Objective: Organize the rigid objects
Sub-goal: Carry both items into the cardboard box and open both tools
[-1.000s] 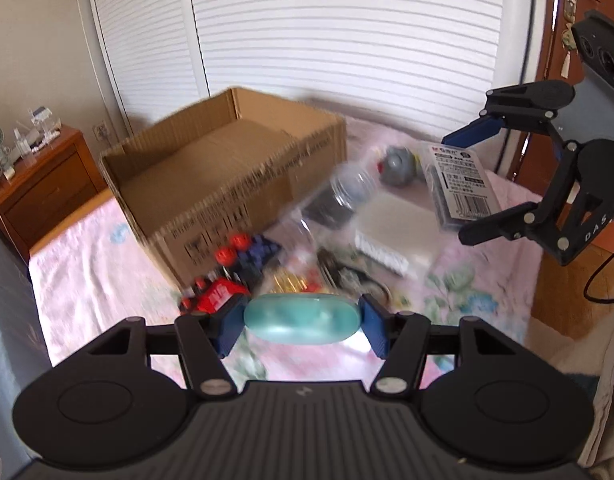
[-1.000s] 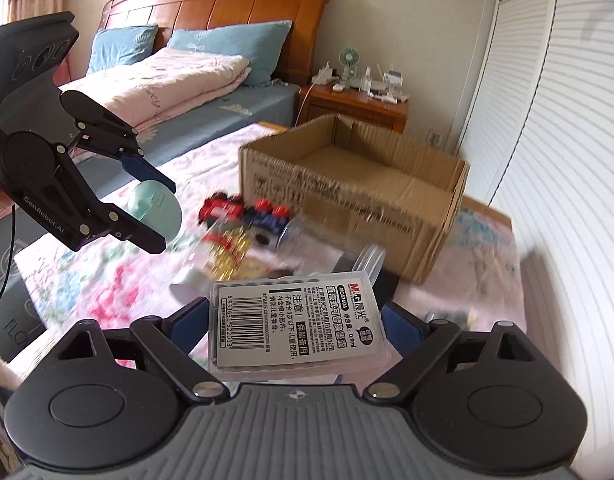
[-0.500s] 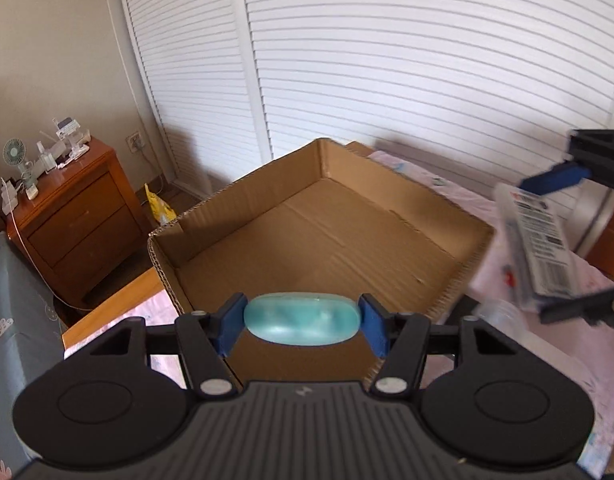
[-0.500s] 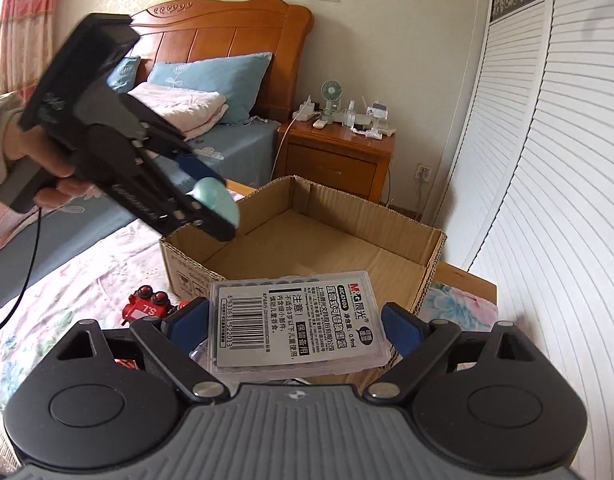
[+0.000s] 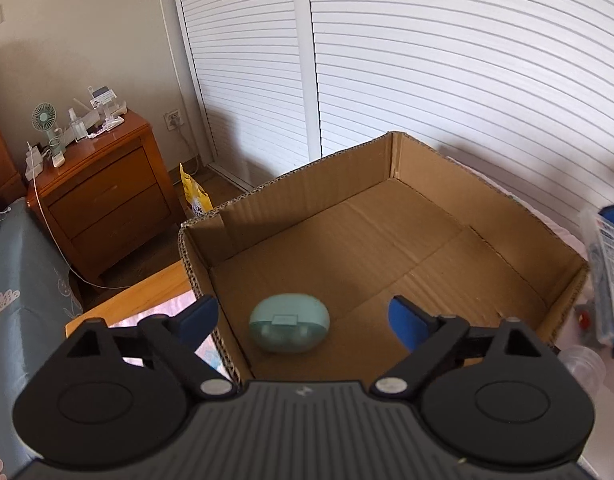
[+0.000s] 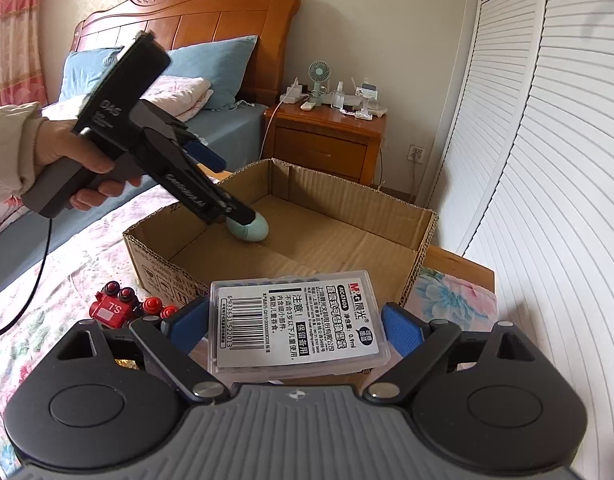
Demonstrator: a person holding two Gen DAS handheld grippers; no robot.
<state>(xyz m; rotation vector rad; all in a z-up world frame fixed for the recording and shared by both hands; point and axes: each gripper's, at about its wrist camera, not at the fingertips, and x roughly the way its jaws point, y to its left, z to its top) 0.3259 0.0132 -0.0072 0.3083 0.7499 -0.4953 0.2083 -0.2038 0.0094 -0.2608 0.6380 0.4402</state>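
The mint earbud case (image 5: 289, 329) lies in the cardboard box (image 5: 483, 184) under the left gripper (image 5: 303, 314), whose jaws are opening, empty; the right gripper (image 6: 293, 326) clamps the refill box (image 6: 297, 322), and the red toy truck (image 6: 109, 310) waits outside.

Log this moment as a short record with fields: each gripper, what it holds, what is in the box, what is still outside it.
left gripper: over the box's near corner, jaws opening, nothing pressed between the pads
right gripper: shut on the clear plastic case, short of the box
cardboard box: open top, holds only the green oval case, lying on the floor near the left gripper's corner
outside the box: red toy car on the flowered bedspread
next, likely: plastic case goes into the box
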